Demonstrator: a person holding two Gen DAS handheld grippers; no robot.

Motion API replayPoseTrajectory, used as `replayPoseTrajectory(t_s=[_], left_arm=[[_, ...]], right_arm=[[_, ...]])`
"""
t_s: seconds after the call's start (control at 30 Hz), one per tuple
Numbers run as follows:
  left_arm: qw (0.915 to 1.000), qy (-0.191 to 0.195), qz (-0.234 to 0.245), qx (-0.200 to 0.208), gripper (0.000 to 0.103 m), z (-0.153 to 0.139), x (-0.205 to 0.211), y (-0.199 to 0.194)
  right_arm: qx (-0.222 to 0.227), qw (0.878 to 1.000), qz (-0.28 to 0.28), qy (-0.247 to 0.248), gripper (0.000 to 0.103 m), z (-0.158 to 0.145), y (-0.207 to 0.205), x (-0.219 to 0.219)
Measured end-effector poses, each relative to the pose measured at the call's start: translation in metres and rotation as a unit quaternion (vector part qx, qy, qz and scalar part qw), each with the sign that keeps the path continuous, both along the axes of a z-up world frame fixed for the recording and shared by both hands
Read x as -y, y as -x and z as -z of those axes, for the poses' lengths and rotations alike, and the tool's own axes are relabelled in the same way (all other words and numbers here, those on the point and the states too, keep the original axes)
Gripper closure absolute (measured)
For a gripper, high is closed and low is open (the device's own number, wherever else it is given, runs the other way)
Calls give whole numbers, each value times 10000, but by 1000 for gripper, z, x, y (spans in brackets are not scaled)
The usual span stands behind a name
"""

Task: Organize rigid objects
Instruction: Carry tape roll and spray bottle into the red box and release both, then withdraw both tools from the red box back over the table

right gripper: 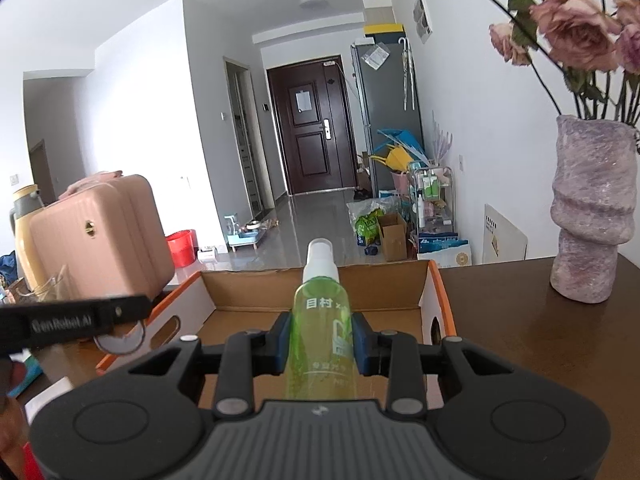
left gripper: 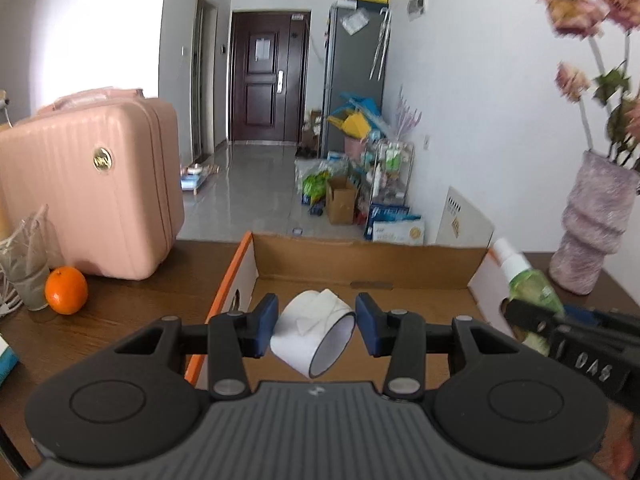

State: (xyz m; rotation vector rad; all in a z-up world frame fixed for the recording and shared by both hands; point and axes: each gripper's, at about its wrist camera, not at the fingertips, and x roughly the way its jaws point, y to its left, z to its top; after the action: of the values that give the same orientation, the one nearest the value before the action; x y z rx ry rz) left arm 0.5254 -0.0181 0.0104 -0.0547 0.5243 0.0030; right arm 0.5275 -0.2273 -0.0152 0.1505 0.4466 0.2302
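Left hand-held gripper (left gripper: 316,328) clamps a white roll (left gripper: 310,330), right hand-held gripper (right gripper: 320,346) a green bottle (right gripper: 320,332) (both above the open box (left gripper: 360,258)).

From my left wrist view, the cardboard box (left gripper: 360,264) lies open on the table (left gripper: 132,312) at twelve o'clock. The tape roll (left gripper: 316,332) sits between my left gripper's (left gripper: 317,326) fingers, over the box. The suitcase (left gripper: 92,192) stands at ten o'clock, the orange (left gripper: 66,290) before it. At three o'clock, my right gripper (right gripper: 320,346) holds the spray bottle (right gripper: 320,320); the vase (right gripper: 592,216) stands at two o'clock.
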Motion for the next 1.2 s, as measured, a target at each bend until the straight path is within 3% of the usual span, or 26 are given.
replayPoseTrajectory(t_s=[0.3, 0.73, 0.8, 0.9, 0.93, 0.97, 1.0, 1.07, 1.17, 1.2], left_arm=[[9974, -218, -269, -637, 59, 38, -4, -46], [9937, -299, -235, -1056, 59, 62, -4, -61], [9930, -320, -211, -1117, 56, 64, -4, -62], [9937, -338, -224, -1041, 31, 60, -2, -57], [9944, -364, -261, -959, 24, 58, -2, -55], [9949, -373, -276, -894, 22, 56, -2, -53], [9953, -353, -267, -856, 21, 54, -3, -50], [9962, -294, -283, -773, 5, 50, -3, -47], [9968, -349, -406, -595, 0, 45, -3, -41], [9971, -333, -402, -562, 0, 43, -4, -41]], right_arm=[[-353, 9993, -9, 105, 73, 17, -44, -8], [-928, 9953, 31, 276, 73, 56, -69, -16], [-1009, 9944, -5, 321, 73, 59, -70, -18], [-1044, 9939, -25, 361, 71, 60, -70, -18], [-1014, 9941, 5, 390, 64, 58, -68, -18], [-973, 9944, 35, 403, 50, 56, -66, -18], [-911, 9950, 71, 405, 43, 54, -63, -17], [-819, 9958, 77, 396, 28, 49, -59, -16], [-693, 9967, 145, 398, 5, 44, -55, -14], [-661, 9969, 148, 390, 4, 43, -53, -13]])
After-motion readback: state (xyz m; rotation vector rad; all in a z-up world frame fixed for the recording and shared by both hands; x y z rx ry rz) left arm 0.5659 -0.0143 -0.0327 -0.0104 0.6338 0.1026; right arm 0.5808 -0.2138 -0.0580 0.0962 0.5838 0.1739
